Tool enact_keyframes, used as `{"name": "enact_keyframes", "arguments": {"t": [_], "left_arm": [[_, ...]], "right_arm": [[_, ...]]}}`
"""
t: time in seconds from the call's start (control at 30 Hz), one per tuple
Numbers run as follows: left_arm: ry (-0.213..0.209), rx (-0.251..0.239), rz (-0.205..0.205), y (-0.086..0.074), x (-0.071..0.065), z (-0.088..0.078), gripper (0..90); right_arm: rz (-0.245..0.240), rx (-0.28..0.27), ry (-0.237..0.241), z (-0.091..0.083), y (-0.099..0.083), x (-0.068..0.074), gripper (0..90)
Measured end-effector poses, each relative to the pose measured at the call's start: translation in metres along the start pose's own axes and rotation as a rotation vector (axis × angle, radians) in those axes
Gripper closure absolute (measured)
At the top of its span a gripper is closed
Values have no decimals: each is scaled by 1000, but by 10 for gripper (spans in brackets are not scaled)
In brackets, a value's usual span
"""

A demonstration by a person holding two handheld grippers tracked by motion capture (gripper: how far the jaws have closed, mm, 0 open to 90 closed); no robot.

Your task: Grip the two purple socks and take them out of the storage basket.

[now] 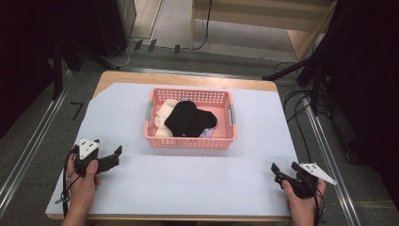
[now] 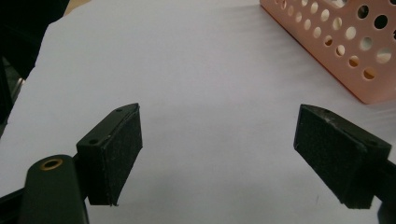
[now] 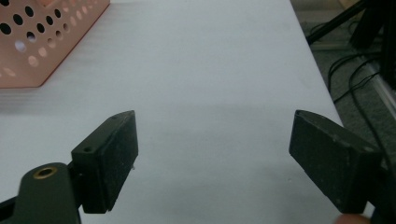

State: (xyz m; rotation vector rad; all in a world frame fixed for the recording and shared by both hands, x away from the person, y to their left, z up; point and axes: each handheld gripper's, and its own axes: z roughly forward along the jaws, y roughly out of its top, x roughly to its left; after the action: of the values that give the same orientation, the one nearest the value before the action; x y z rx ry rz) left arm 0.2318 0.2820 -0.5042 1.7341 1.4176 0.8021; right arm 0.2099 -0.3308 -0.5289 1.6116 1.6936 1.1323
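Both tools wide apart; pink basket (image 1: pixel 190 140) of black socks (image 1: pixel 189 117).

Each hand carries a black tool: the left tool (image 1: pixel 109 157) and right tool (image 1: pixel 283 170) both bear a grey three-cornered plate and a trailing black cable. Their blocky jaws have rough pads, small screw holes and a brass-ringed hole.
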Motion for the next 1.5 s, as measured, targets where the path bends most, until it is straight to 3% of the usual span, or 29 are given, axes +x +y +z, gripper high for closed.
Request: {"name": "enact_keyframes", "arguments": {"t": [0.07, 0.2, 0.43, 0.83, 0.87, 1.03, 1.07, 1.5], "left_arm": [[0, 0, 0, 0, 0, 0, 160], [-2, -3, 2, 0, 0, 0, 161], [0, -10, 1, 0, 0, 0, 161], [-6, -13, 3, -1, 0, -1, 163], [-6, -13, 2, -1, 0, -1, 163], [-6, -13, 3, -1, -1, -1, 163], [-5, -13, 3, -1, 0, -1, 163], [-8, -10, 0, -1, 0, -1, 163]], "right_arm": [[-28, 3, 9, 0, 0, 2, 152], [-22, 6, 14, -1, 0, 5, 144], [-10, -47, 5, -4, 6, 11, 140], [-27, -74, 37, -1, 36, 31, 136], [-21, -75, 58, 2, 40, 36, 134], [-52, -57, 33, 12, 45, 50, 136], [-75, -43, 35, 17, 49, 59, 135], [-86, -52, 112, 33, 77, 96, 136]]}}
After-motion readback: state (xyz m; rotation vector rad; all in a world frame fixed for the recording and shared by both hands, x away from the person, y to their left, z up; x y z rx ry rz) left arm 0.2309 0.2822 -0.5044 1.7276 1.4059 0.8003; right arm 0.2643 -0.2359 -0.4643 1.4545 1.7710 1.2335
